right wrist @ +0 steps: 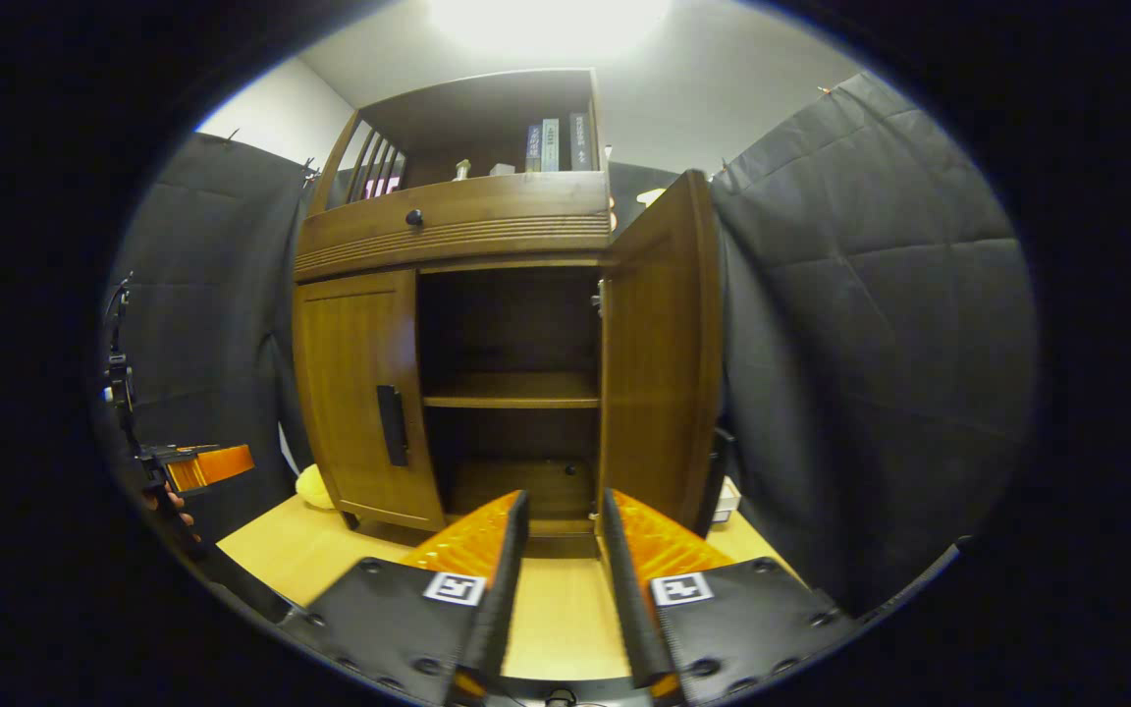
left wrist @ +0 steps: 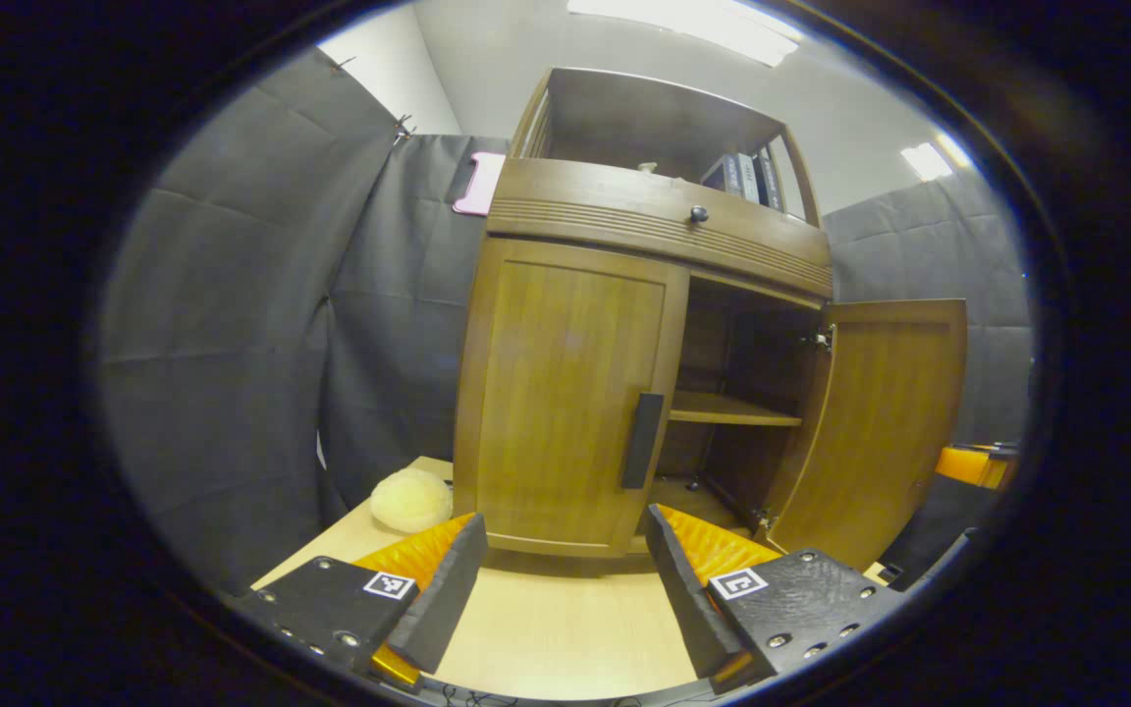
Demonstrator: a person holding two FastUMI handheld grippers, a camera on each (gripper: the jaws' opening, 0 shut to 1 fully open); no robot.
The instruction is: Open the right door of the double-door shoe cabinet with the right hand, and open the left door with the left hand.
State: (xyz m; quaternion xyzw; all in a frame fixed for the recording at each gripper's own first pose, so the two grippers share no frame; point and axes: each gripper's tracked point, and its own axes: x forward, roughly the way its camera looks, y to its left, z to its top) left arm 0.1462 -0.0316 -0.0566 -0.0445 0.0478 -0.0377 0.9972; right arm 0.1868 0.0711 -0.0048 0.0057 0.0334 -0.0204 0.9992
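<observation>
**Booth and backdrop**

Dark cloth walls (left wrist: 232,324) hung in quilted folds, left and right of frame. White wall (left wrist: 399,74) and ceiling (right wrist: 723,88) above. Bright ceiling lights (left wrist: 693,18) at top. Pale wooden table (left wrist: 565,628) along the bottom. Pink board (left wrist: 480,184) pinned upper left.
</observation>
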